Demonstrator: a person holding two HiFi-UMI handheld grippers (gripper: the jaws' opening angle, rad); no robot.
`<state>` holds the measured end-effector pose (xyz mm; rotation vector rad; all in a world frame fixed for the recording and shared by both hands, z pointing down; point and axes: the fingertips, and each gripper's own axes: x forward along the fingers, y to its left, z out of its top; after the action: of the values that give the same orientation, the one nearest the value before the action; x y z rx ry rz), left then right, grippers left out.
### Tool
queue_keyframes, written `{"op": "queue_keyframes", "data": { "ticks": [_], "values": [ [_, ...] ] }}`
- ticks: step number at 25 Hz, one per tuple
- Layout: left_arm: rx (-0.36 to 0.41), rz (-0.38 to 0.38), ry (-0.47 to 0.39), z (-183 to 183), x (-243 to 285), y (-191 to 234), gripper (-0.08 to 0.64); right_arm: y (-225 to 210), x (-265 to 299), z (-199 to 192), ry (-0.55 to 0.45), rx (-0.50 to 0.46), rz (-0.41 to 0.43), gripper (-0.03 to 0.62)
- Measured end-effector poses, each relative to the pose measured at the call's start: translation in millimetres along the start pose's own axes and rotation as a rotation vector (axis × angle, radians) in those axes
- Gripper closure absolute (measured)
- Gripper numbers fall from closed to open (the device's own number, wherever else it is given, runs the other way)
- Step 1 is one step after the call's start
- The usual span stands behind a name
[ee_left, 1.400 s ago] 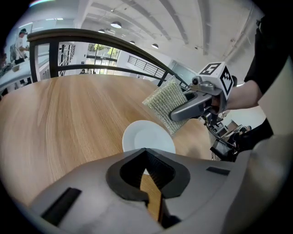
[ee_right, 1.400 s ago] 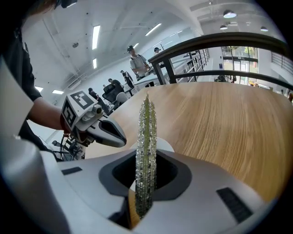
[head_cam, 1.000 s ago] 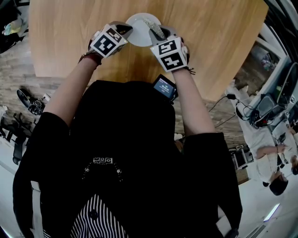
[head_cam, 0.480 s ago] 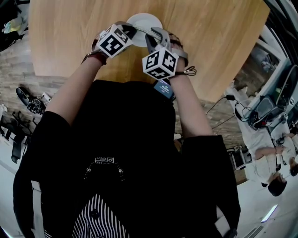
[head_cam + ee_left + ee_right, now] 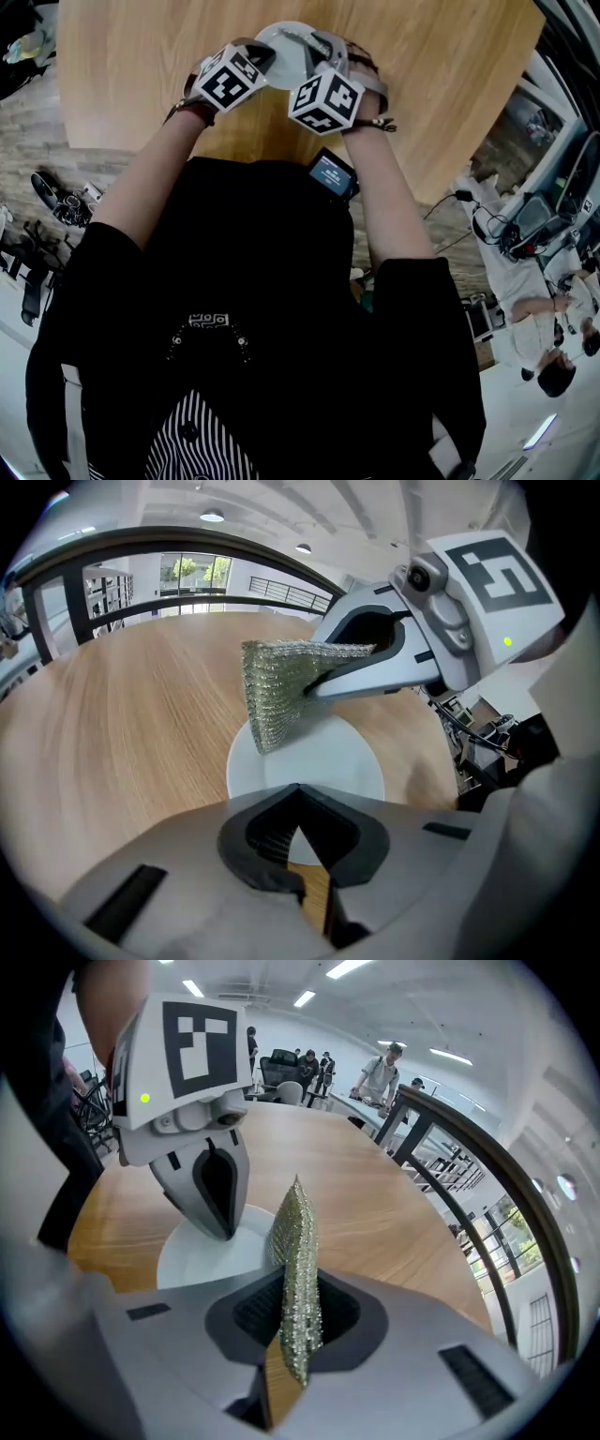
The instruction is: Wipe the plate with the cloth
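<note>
Indoors, over wooden table (image 5: 450, 84), left claw (image 5: 300, 792) grips plate (image 5: 349, 761), right claw (image 5: 292, 1290) clamps cloth (image 5: 296, 1227).

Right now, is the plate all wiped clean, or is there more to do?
Probably not finished. Done: the right tongs are shut on the cloth. In hand: the cloth hangs over the plate, while the shut left tongs rest at its near rim, likely steadying it. Left: the wiping itself; I can't tell how much is wiped.
</note>
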<state>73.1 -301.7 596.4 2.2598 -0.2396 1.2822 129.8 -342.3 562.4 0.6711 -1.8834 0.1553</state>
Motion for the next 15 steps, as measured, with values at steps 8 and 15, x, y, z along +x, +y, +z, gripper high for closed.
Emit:
{"op": "queue_keyframes", "data": {
  "ticks": [8, 15],
  "values": [
    [-0.028, 0.003, -0.003, 1.0, 2.0, -0.4, 0.561, -16.9, -12.6, 8.3, -0.086, -0.043, -0.158, 0.546],
    [-0.025, 0.017, -0.027, 2.8, 2.6, 0.1, 0.561, 72.0, 11.4, -15.4, 0.037, -0.164, 0.179, 0.546]
  ]
}}
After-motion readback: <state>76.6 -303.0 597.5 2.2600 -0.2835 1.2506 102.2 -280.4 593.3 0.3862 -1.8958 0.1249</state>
